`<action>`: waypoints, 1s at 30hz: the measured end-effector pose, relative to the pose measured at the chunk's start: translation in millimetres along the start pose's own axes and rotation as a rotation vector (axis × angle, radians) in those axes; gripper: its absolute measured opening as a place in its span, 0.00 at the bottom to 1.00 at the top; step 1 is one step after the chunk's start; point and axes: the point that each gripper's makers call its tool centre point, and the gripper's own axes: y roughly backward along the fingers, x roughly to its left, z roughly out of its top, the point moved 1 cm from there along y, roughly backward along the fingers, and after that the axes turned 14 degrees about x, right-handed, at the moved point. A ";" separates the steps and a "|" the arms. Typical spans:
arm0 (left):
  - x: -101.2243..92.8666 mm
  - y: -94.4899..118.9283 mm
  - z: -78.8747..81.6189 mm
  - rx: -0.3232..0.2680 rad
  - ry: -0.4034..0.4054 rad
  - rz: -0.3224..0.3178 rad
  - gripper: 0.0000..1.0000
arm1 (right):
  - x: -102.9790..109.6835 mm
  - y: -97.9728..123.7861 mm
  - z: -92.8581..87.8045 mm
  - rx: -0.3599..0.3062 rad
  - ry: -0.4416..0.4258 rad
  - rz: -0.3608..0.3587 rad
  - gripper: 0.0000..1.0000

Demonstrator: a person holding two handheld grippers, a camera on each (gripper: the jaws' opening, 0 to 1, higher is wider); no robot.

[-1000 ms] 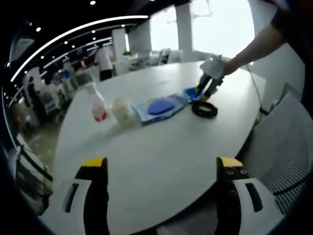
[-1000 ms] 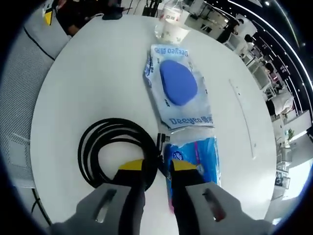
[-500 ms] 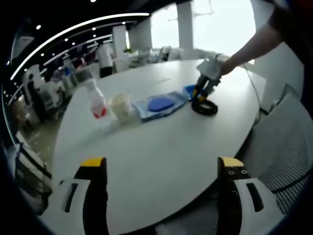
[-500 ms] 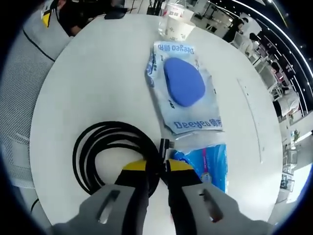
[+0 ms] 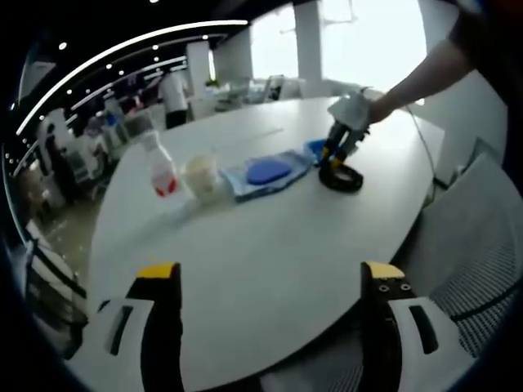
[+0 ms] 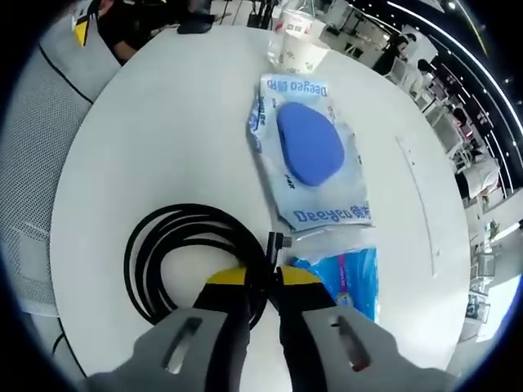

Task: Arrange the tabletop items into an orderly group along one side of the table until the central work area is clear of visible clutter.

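Two grippers here, and the right gripper (image 6: 260, 282) is doing the work: its fingers are pinched nearly closed on the coiled black cable (image 6: 184, 257), near the table (image 5: 270, 245) edge. Looks like the cable is the item being tidied, so next I'd guess it gets dragged toward the row: glossy blue tissue pack (image 6: 343, 278), crinkly plastic pouch with a blue oval inside (image 6: 309, 155), paper cup (image 5: 202, 175), clear bottle (image 5: 161, 171). Left gripper (image 5: 270, 282) hangs back, fingers wide, holding nothing.
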 end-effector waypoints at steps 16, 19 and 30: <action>1.0 1.0 0.2 -0.004 0.003 0.007 0.85 | 9.6 -2.4 14.7 0.008 -0.002 0.030 0.11; 1.6 1.5 0.5 -0.008 0.009 0.009 0.86 | 9.7 -4.0 13.9 0.015 -0.004 0.028 0.12; 1.8 1.5 0.9 -0.013 0.007 0.006 0.86 | 7.5 2.4 16.1 0.005 -0.002 -0.017 0.16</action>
